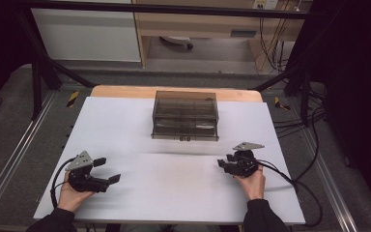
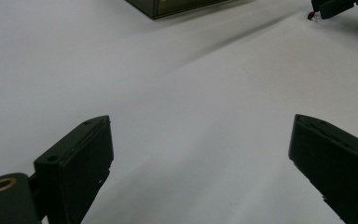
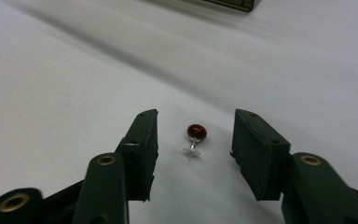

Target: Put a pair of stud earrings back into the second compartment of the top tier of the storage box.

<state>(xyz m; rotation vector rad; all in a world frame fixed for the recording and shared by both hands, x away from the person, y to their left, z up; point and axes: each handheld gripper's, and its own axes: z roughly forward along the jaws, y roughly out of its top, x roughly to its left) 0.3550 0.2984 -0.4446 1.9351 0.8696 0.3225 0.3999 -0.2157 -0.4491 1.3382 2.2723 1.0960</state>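
A small pin with a round dark-red head (image 3: 196,131) and a clear base lies on the white table top (image 1: 164,193). My right gripper (image 3: 195,115) is low over it, one jaw on each side, and neither pad touches it. The same gripper (image 1: 224,161) sits right of the table's middle, held by a hand, and its tip (image 2: 331,6) also appears in the left gripper view with the red pin (image 2: 311,15) beside it. My left gripper (image 1: 107,170) rests near the front left, its jaws (image 2: 200,121) spread wide over bare table.
A smoky, see-through plastic drawer box (image 1: 185,115) stands at the middle back of the table; its near edge also shows in the gripper views (image 2: 168,5) (image 3: 233,3). Cables trail from both grippers. A black frame and floor surround the table.
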